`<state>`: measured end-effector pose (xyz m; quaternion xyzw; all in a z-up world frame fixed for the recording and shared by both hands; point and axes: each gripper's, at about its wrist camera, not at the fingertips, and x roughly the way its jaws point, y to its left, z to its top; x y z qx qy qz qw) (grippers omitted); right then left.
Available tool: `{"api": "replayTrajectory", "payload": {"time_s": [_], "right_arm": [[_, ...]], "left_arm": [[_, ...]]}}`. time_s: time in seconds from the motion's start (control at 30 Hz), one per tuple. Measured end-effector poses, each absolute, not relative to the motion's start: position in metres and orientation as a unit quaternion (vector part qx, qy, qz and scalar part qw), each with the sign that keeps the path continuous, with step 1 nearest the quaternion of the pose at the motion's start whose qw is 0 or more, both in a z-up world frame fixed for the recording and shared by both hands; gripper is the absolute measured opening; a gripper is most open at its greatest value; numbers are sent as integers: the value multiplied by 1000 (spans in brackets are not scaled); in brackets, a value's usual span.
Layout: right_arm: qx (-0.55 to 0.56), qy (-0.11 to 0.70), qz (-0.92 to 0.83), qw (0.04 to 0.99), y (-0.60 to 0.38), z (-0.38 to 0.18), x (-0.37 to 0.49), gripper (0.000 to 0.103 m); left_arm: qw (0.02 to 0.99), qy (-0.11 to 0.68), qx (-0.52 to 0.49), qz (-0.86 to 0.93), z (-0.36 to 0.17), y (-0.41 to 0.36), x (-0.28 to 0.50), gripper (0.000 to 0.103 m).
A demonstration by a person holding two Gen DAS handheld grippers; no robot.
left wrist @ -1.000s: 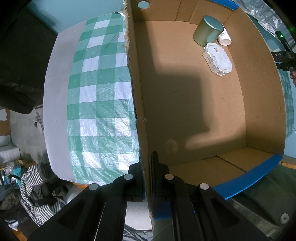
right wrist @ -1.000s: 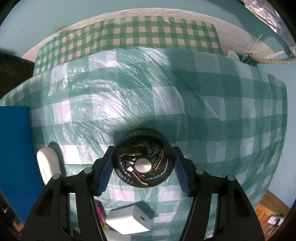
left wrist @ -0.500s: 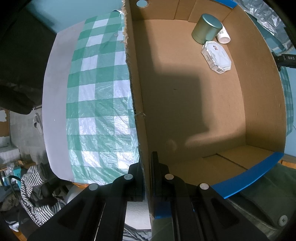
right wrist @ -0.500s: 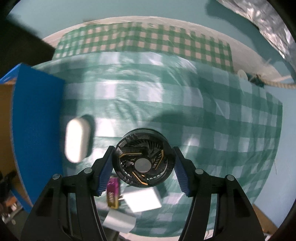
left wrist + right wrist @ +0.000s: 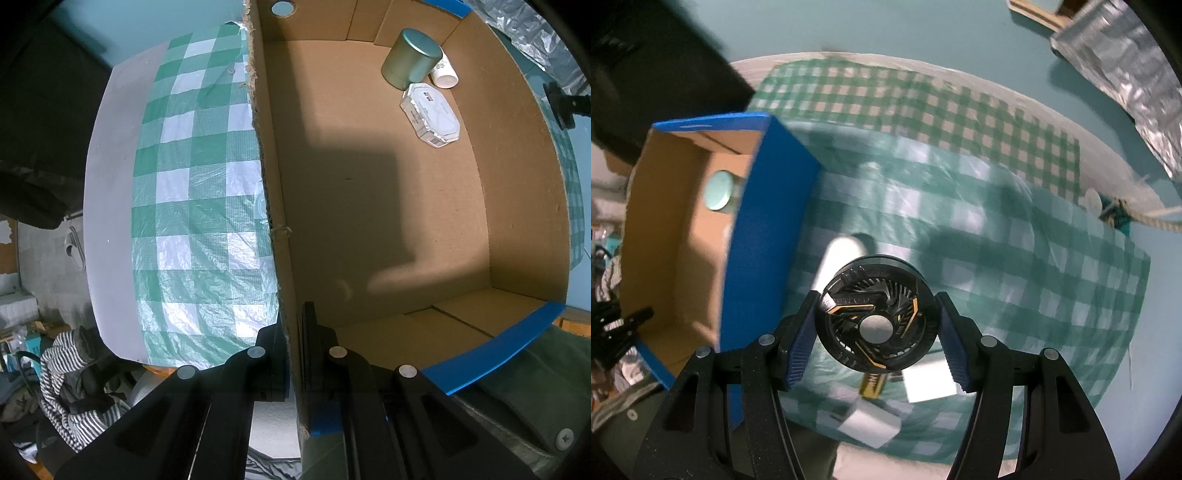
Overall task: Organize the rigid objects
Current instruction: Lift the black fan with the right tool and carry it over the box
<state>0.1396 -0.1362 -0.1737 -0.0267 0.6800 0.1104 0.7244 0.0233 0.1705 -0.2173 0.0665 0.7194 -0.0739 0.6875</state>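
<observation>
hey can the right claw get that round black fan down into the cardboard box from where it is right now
Probably yes. The right claw grips the black fan above the tablecloth, beside the open-topped box. The box floor is mostly bare; the left claw only pinches one wall.

dim bluish light | hard shadow across cardboard box (image 5: 369, 192) floor | right view motion-blurred | fisheye-curved edges

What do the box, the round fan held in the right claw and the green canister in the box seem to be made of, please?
Box: corrugated cardboard, matte brown, frayed fluted edge, blue outside.
Fan: likely hard plastic, glossy black blades, orange trim.
Canister: possibly metal, smooth satin green sheen.
</observation>
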Motion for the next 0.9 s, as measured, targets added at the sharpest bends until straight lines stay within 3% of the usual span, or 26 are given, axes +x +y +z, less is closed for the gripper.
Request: {"api": "replayTrajectory", "payload": {"time_s": [0.9], "right_arm": [[-138, 640, 228, 721, -29, -130, 133, 62]], "left_arm": [[690, 717, 63, -74, -219, 172, 21, 5]]}}
